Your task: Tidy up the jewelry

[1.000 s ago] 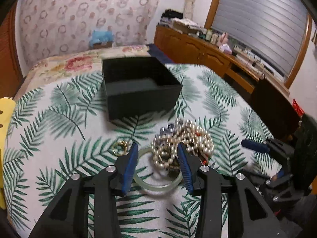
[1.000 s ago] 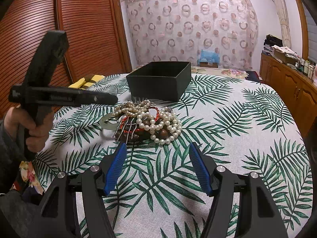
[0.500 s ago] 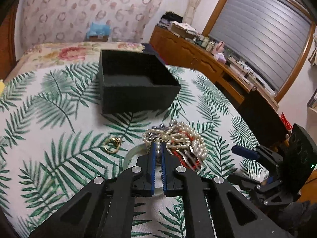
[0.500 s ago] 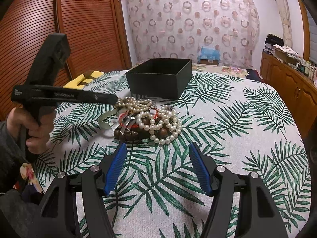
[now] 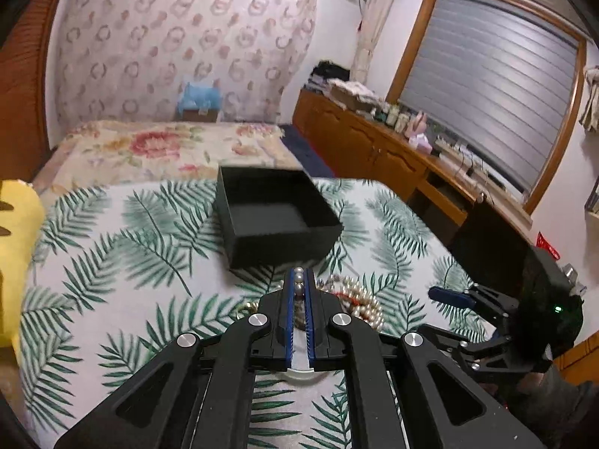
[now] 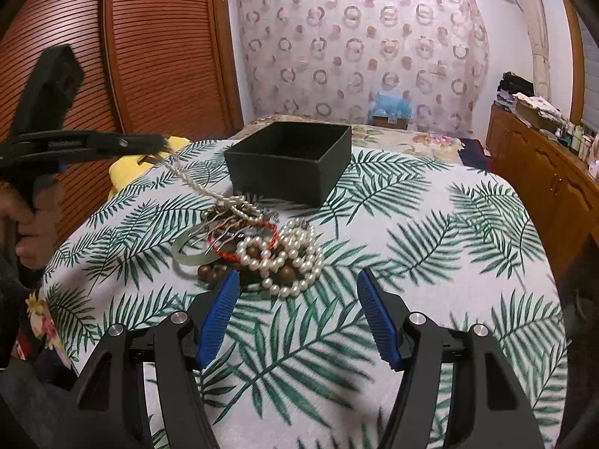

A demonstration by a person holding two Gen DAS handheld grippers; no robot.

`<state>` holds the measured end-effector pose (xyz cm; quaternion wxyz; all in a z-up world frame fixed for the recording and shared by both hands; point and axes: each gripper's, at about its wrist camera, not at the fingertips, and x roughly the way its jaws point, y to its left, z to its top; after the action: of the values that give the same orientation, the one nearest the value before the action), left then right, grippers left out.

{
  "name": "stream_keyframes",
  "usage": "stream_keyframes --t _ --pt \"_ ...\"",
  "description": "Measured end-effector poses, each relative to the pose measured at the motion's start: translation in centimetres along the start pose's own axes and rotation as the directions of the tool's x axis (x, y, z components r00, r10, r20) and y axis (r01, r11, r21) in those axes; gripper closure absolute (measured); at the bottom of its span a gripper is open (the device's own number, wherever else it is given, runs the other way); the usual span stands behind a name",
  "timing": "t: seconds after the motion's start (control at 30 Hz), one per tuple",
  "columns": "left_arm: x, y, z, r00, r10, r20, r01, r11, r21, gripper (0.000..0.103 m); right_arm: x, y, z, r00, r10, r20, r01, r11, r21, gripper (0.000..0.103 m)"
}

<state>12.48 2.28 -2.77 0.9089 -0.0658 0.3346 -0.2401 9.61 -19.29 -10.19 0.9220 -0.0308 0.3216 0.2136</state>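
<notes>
Behind the jewelry, an open black box stands on the palm-leaf tablecloth, its inside bare as far as the views show. Left of it a yellow cloth lies at the table's edge, and beyond the table are a floral bedspread, a ring-patterned curtain, a slatted wooden door and a wooden sideboard crowded with small bottles under a blind. The left gripper is closed on a pearl strand, a few pearls pinched between its blue pads; in the right view the strand runs taut and slanting from its tip down to the pile. That pile (pearls, brown wooden beads, a red cord bracelet, a pale bangle and a metal comb, all tangled) sits just in front of the box, between it and the right gripper, whose jaws stand wide apart with nothing between them, low over the cloth near the pile. White lettering on the left gripper's side is too small to read. A hand grips its trigger.
</notes>
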Motion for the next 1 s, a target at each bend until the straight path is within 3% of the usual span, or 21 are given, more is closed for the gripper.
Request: stream_keyframes --t 0.1,0.2,0.4,0.67,0.87,0.93,0.97,1.0 --pt "-1.6 -0.6 0.9 0.999 0.009 0.049 -0.009 1.000 0.015 0.099 0.6 -0.7 0.8 1.000 0.017 -0.021 -0.017 1.000 0.003 0.035" --pt "-3.2 -1.1 1.6 0.995 0.028 0.095 -0.031 0.999 0.031 0.099 1.4 -1.0 1.3 0.998 0.038 -0.047 -0.038 0.999 -0.001 0.047" --pt "-6.0 -1.6 2.6 0.984 0.075 0.164 -0.085 0.995 0.055 0.099 3.2 -1.0 1.9 0.994 0.060 -0.090 -0.061 0.998 -0.007 0.059" --pt "-7.1 -0.7 2.4 0.975 0.133 0.180 -0.144 0.988 0.052 0.099 6.4 -1.8 2.4 0.982 -0.036 -0.183 0.024 0.997 -0.069 0.071" --pt "-7.3 -0.2 2.3 0.971 0.153 0.184 -0.163 0.986 0.042 0.099 8.3 -1.8 2.6 0.972 -0.066 -0.224 0.040 0.992 -0.119 0.072" --pt "-7.2 -0.2 2.5 0.970 0.159 0.185 -0.170 0.985 0.041 0.099 8.6 -1.8 2.8 0.971 -0.056 -0.231 0.025 0.991 -0.134 0.081" --pt "-7.2 -0.1 2.6 0.969 0.163 0.186 -0.174 0.984 0.042 0.099 8.6 -1.7 2.8 0.971 -0.048 -0.236 0.015 0.990 -0.139 0.094" --pt "-7.1 -0.2 2.6 0.968 0.169 0.188 -0.180 0.983 0.045 0.099 8.6 -1.7 2.9 0.969 -0.064 -0.238 0.028 0.988 -0.151 0.095"
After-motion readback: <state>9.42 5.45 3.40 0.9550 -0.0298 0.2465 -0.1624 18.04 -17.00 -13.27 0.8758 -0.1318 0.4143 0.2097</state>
